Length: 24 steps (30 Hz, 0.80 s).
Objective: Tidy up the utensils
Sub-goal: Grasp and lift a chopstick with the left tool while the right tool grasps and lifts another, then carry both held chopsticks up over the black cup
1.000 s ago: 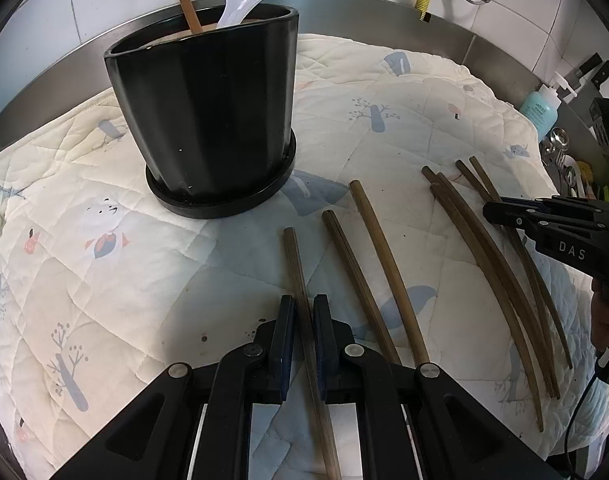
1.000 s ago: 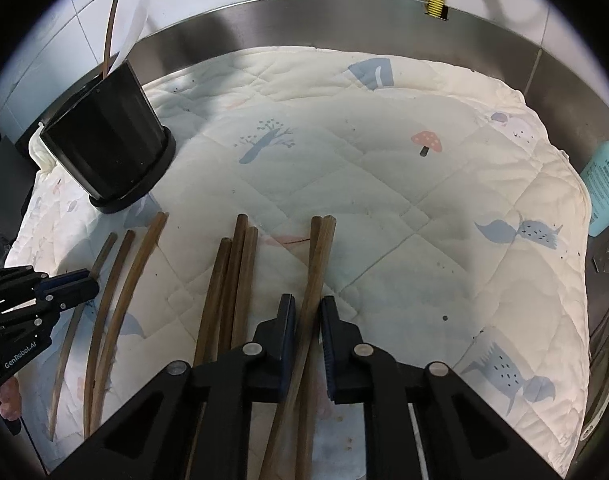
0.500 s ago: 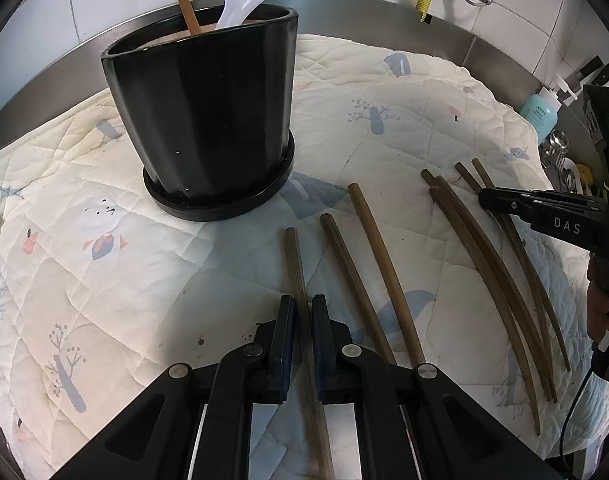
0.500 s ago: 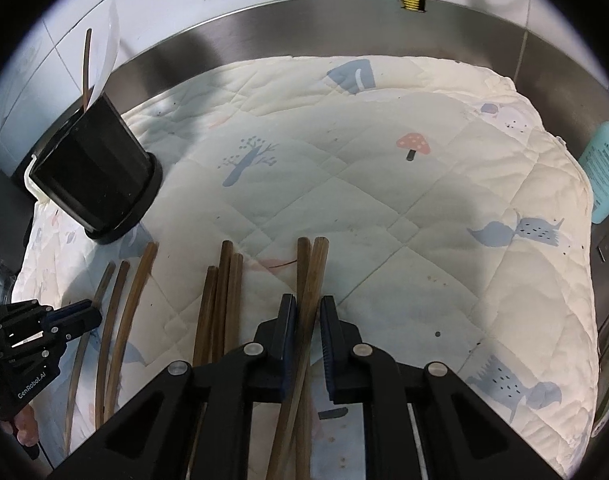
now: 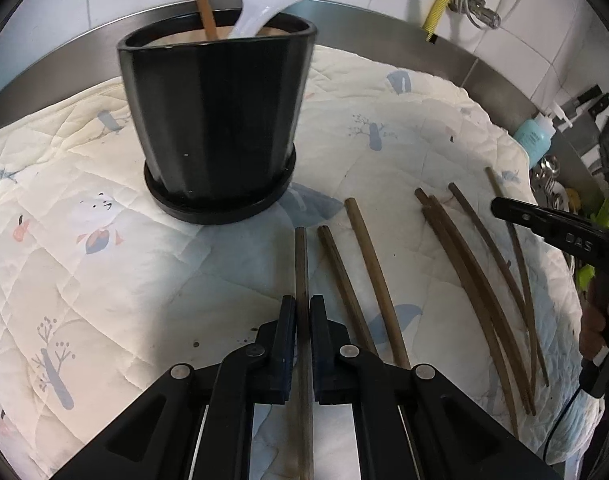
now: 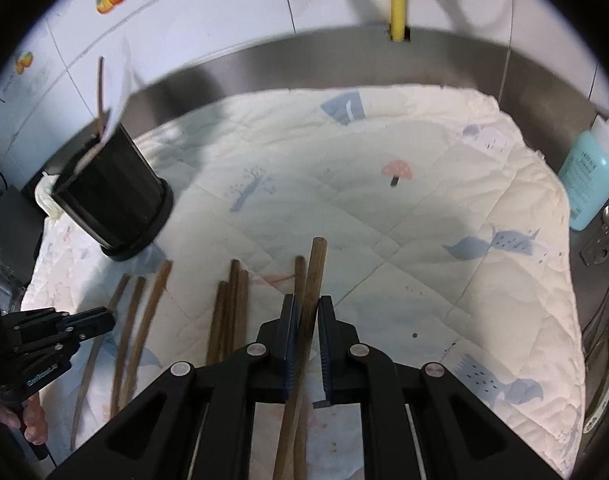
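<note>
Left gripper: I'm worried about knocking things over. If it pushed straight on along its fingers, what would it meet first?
Probably the black utensil pot, just left of that line, though depth is unclear. The left gripper is shut on a chopstick.

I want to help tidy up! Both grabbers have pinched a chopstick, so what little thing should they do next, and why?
Probably lift. The left gripper is shut on one chopstick and the right gripper on another chopstick, whose tip already looks raised off the quilted mat. The black holder stands upright behind with room inside, so raising the sticks clear comes first.
</note>
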{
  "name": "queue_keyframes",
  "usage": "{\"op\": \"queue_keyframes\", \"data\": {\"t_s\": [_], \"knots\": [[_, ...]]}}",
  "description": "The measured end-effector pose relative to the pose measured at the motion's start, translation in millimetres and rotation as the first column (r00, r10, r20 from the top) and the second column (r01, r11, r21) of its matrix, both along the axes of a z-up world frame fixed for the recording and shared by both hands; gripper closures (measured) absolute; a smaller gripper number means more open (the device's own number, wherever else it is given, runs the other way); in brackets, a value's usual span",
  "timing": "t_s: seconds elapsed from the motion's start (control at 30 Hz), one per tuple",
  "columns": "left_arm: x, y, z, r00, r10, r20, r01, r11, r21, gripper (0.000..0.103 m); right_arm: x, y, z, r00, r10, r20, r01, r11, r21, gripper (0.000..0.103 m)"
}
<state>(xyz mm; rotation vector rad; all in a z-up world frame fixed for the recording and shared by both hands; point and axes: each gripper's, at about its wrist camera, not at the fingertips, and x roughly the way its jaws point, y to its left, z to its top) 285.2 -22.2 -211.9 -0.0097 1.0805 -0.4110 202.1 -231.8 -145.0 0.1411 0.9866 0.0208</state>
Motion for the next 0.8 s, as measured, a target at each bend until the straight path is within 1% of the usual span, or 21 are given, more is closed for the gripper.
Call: {"op": "queue_keyframes", "data": {"t_s": [0.13,0.23,0.33,0.47,0.57,0.8], "knots": [[1,5,5,1.000,0.018,0.001,-0.018,1.000,-0.018,0.097,-10,1,20,0.998,0.003,0.055,-0.003,1.000,0.014,0.092],[-4,10,18,0.999,0.026,0.025,-0.025,0.999,-0.044,0.097,-18,4,37,0.995,0.007,0.103,-0.009,1.000,0.020,0.092],[-10,14,36,0.998,0.038,0.057,-0.034,0.997,-0.070,0.097,-28,9,53,0.989,0.019,0.144,-0.022,1.000,0.016,0.093],[-21,21,67,0.990,0.062,0.126,-0.048,0.993,-0.109,0.097,-41,12,73,0.980,0.031,0.196,-0.036,0.999,0.025,0.093],[-30,29,90,0.982,0.083,0.170,-0.061,0.990,-0.131,0.097,-48,15,86,0.973,0.038,0.229,-0.047,0.998,0.034,0.093],[-44,44,140,0.956,0.131,0.263,-0.085,0.980,-0.180,0.097,-61,22,109,0.956,0.063,0.286,-0.070,0.998,0.011,0.094]]}}
